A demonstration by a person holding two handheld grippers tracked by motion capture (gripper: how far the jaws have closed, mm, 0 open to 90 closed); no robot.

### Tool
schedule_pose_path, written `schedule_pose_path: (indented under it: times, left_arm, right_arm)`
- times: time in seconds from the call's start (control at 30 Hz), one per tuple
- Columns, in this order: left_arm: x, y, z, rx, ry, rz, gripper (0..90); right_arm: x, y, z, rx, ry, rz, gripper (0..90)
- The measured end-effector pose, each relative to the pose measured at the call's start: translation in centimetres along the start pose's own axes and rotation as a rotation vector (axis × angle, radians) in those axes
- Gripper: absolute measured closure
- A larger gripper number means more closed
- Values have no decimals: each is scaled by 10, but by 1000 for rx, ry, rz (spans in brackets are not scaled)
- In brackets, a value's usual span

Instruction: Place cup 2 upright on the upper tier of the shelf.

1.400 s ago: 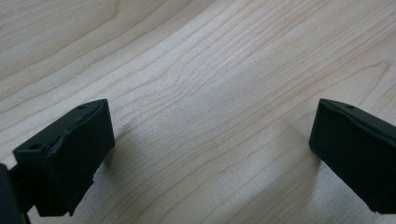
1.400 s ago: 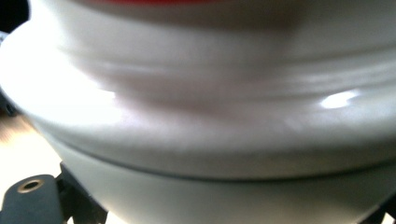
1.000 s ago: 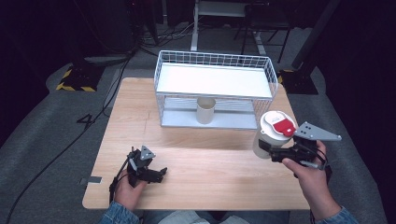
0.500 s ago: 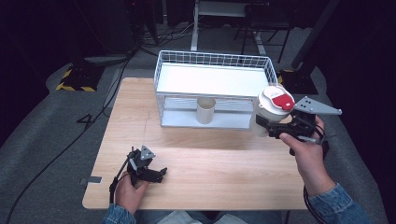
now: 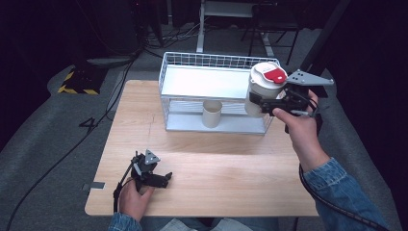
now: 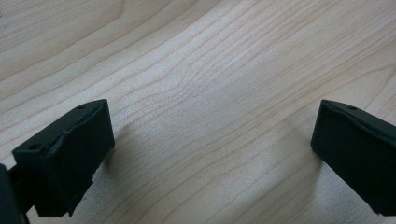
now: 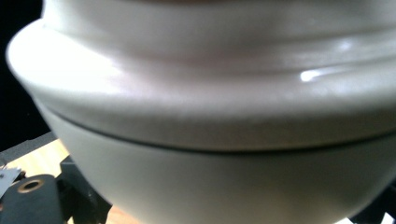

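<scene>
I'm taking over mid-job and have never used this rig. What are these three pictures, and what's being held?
There is no robot arm here: a person holds a handheld two-jaw gripper in each hand at a wooden table.

The high view looks down from above the person's side. A white wire rack stands at the far edge, with a small beige cup on its lower shelf.

The right gripper holds a white container with a red and white lid in the air at the rack's right end, about level with the top shelf. Its own camera sits so close that the container's side blocks nearly everything.

The left gripper rests low near the table's near edge. Its camera shows both black jaws wide apart over bare wood, holding nothing.
</scene>
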State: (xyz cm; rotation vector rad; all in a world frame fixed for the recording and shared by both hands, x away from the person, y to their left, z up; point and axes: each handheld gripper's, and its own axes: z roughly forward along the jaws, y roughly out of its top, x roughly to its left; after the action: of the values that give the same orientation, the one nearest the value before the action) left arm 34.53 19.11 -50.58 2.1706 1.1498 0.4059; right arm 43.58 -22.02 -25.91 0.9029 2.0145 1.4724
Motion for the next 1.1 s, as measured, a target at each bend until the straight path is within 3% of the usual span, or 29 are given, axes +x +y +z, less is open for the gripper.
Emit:
schedule_pose_path:
  times: [0.43,0.97,1.1]
  left_arm:
    - [0,0,0,1,7,-11,0]
    - [1,1,1,0,22,-28,0]
    - [1,1,1,2,23,-26,0]
  right_arm:
    - [-7,27,50,-20,-6,1,115]
    - [-11,33,95,-64,9,-7,115]
    - [-10,31,105,-67,10,12,115]
